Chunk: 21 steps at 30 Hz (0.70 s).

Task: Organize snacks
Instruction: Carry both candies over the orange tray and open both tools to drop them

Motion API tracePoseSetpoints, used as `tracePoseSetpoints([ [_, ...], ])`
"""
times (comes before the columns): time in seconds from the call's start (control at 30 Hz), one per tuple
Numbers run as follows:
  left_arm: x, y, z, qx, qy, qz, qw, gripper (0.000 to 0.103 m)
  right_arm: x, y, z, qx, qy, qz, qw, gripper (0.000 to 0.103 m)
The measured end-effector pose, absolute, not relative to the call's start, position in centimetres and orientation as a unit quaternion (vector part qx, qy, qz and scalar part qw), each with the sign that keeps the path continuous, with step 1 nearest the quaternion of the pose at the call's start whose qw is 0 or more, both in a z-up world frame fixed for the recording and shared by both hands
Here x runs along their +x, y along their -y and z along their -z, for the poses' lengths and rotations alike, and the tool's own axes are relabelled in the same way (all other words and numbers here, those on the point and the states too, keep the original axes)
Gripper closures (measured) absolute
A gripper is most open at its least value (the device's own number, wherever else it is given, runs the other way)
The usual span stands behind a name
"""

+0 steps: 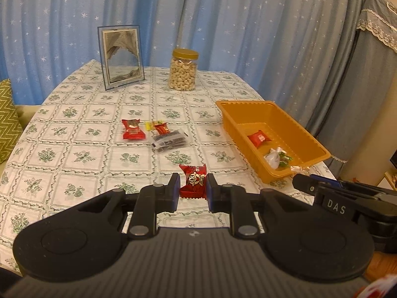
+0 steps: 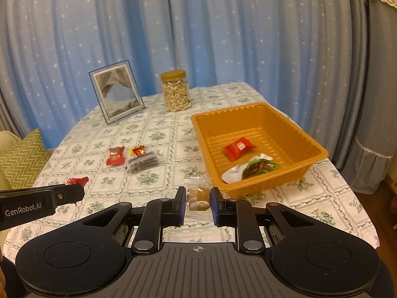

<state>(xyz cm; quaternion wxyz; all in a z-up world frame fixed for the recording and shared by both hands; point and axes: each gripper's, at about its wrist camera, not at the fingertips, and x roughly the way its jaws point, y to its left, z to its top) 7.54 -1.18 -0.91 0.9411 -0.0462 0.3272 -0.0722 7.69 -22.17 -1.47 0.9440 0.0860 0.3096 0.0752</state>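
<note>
My left gripper (image 1: 193, 186) is shut on a red candy packet (image 1: 193, 181), held above the tablecloth. My right gripper (image 2: 198, 198) is shut on a clear-wrapped brown pastry (image 2: 198, 197), just left of the orange tray's near corner. The orange tray (image 2: 315, 154) at the right holds a red packet (image 2: 238, 147) and a green-and-white packet (image 2: 250, 167). On the cloth left of it lie a red packet (image 2: 115, 156), a small red-and-yellow candy (image 2: 139, 151) and a clear pack of dark bars (image 2: 142, 164). In the right wrist view the left gripper (image 2: 74, 188) shows at the left edge with its red packet (image 2: 77, 180).
A jar of cashews (image 1: 183, 69) with a gold lid and a framed picture (image 1: 121, 57) stand at the table's far side before blue star curtains. A green zigzag cushion (image 1: 6, 116) lies off the table's left edge. A covered chair (image 1: 367, 87) stands at the right.
</note>
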Motion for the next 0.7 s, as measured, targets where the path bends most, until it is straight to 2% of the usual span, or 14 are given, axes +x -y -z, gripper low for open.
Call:
tracePoseSetpoints([
  [0.7,8.6,4.1,1.5,-0.04,-0.336,0.102,0.935,0.084,8.0,25.1,2.4,0.106,-0.319,-0.045,0.941,0.082],
])
